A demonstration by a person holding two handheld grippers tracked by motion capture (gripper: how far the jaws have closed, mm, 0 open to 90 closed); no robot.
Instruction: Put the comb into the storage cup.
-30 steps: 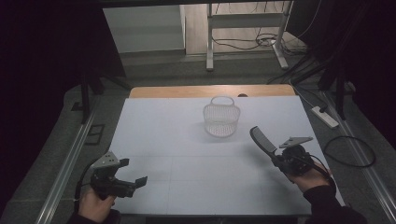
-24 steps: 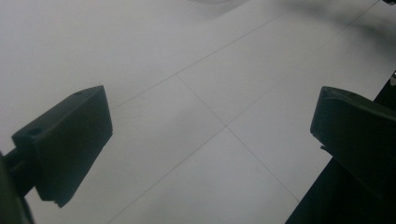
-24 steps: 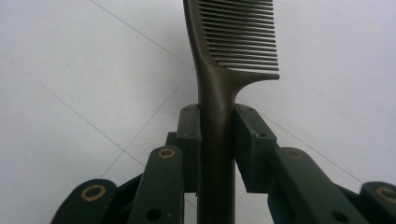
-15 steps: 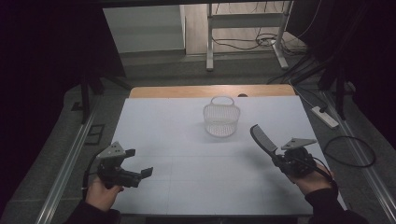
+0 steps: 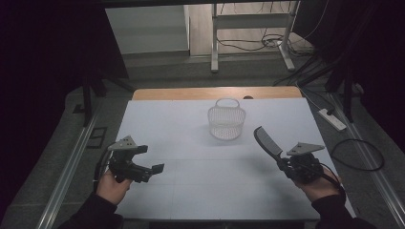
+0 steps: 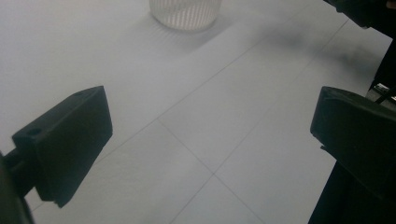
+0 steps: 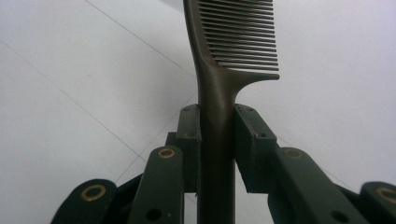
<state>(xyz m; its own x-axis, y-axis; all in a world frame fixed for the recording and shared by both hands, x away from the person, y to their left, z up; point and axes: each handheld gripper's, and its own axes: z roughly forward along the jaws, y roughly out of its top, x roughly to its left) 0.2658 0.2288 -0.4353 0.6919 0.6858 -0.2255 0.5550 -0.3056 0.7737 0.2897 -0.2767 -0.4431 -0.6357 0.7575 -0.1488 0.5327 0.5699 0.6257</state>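
The left tool (image 5: 152,169) is seen in the lower left of the high view, a little higher in the frame and further toward the middle than one second ago; its jaws stand wide apart with nothing between them, as the left gripper view shows, where only the bare bench (image 6: 196,140) lies between the two black pads. The right tool (image 5: 285,164), in the lower right of the high view, is kept almost in the same place as before. Its jaws are closed on the handle of a dark comb (image 5: 267,142), and in the right gripper view the comb (image 7: 224,60) is seen clamped firmly between both pads, with the teeth pointing to the right of that frame. The comb is held above the bench, its toothed end aimed up and to the left, toward the white basket (image 5: 226,122).

The basket stands upright in the upper middle of the bench, well apart from both tools, and appears to be empty. It is judged that the comb is going to be carried to the basket, and that the free left tool is brought nearer perhaps to steady the basket.

The bench (image 5: 191,191) is covered by a white sheet with thin grid lines. Behind it a wooden edge (image 5: 191,93) is visible. The room is dark, with a metal frame (image 5: 215,43) and cables (image 5: 248,45) on the floor behind, and a power strip (image 5: 333,119) at the right.
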